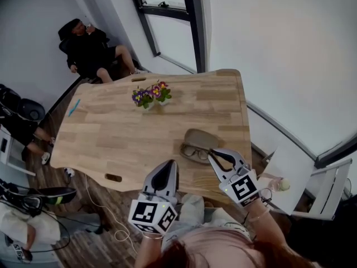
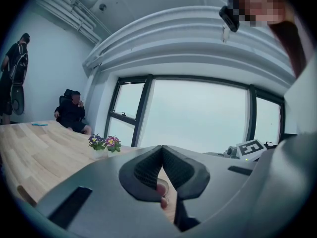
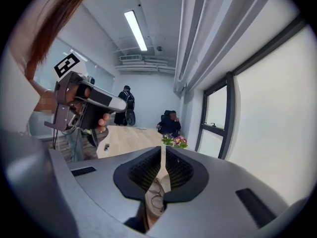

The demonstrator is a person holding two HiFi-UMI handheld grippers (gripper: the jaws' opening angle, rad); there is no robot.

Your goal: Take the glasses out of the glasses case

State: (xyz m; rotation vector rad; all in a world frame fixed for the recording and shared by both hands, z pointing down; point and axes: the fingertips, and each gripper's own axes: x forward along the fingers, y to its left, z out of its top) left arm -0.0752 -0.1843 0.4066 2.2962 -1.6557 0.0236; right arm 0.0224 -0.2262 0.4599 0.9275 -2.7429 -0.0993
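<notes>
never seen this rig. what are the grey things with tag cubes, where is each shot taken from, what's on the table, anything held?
There is no robot here. A person holds a hand-held gripper in each hand, each with two fingers and a marker cube. One picture comes from a camera on the person's head, looking down. The other two come from cameras riding on the grippers, looking along their fingers. On the wooden table lie a glasses case, the glasses on its near side, and a pot of flowers. The left gripper has its fingers together. The right gripper has them a thin slit apart. Neither holds anything.
</notes>
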